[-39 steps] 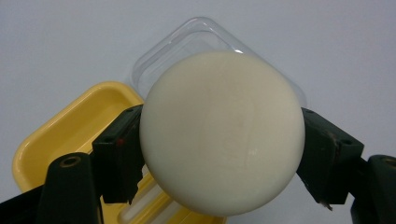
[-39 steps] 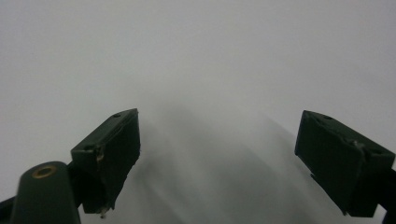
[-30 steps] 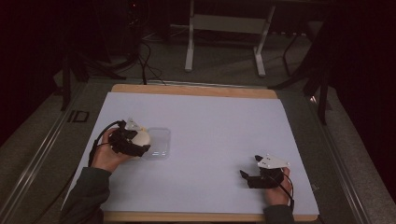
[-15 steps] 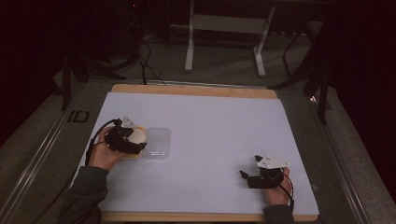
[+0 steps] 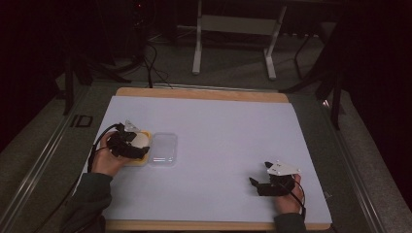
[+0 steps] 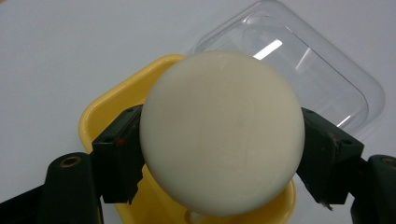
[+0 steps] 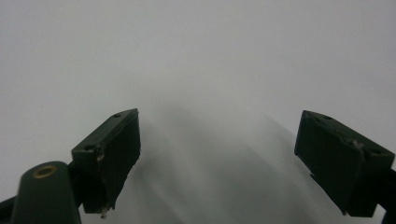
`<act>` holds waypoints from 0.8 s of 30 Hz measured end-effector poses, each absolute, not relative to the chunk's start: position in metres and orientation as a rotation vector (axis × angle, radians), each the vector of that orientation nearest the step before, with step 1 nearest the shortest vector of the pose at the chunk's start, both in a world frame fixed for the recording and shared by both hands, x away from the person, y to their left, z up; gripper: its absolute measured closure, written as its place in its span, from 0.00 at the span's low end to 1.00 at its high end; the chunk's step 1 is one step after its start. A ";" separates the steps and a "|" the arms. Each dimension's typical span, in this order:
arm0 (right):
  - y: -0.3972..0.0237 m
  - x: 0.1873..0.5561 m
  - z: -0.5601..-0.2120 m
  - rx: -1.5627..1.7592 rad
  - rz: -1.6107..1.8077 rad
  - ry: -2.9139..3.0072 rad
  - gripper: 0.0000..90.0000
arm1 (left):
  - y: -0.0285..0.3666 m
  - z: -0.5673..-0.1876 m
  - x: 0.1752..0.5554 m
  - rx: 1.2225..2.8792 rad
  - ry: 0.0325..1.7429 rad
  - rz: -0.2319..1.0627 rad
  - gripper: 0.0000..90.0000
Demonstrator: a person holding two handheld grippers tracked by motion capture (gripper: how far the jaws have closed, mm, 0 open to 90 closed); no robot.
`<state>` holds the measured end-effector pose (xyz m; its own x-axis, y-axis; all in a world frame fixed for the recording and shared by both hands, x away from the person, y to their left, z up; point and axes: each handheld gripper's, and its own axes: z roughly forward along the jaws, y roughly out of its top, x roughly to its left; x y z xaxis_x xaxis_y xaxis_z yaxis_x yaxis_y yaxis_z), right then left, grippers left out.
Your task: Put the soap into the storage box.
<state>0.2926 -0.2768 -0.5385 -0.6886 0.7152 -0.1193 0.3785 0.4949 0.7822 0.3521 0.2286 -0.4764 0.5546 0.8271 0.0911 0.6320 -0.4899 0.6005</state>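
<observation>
Two grippers are in my hands, well apart on the white sheet (image 5: 223, 136). My left gripper (image 5: 138, 145), at the left of the high view, is clamped on a cream ball (image 6: 222, 130): both black jaws press its sides, one at the left of the left gripper view and one at the right. I hold the ball over a yellow tray (image 6: 100, 112), whose rounded rim curves out from behind the ball toward the left of that view. Just beyond the tray, in the upper right of that view, lies a clear plastic lid (image 6: 327, 79); in the high view it sits just to the right of the tray, and I cannot tell whether their edges touch.

My right gripper (image 5: 257, 185) rests low at the right of the high view, near the sheet's bottom edge, its jaws standing wide apart with bare white surface between them.

Between the lid and my right gripper the sheet lies open, and so does its whole upper half up to the wooden strip (image 5: 204, 93) along the far edge. At the left, the tray stands close to the sheet's left edge.
</observation>
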 end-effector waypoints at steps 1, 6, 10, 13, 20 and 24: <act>-0.277 0.293 -0.539 0.904 1.054 2.312 0.16 | 0.229 -0.477 0.352 2.278 1.176 0.508 0.29; -0.276 0.293 -0.539 0.900 1.050 2.315 0.16 | 0.229 -0.478 0.354 2.270 1.185 0.508 0.29; -0.276 0.293 -0.539 0.898 1.049 2.317 0.16 | 0.228 -0.479 0.356 2.262 1.205 0.525 0.29; -0.276 0.293 -0.539 0.898 1.049 2.318 0.16 | 0.228 -0.480 0.357 2.249 1.225 0.542 0.28; -0.276 0.293 -0.539 0.897 1.050 2.319 0.16 | 0.228 -0.479 0.360 2.247 1.256 0.570 0.29; -0.276 0.293 -0.539 0.895 1.050 2.319 0.16 | 0.229 -0.480 0.360 2.242 1.279 0.575 0.28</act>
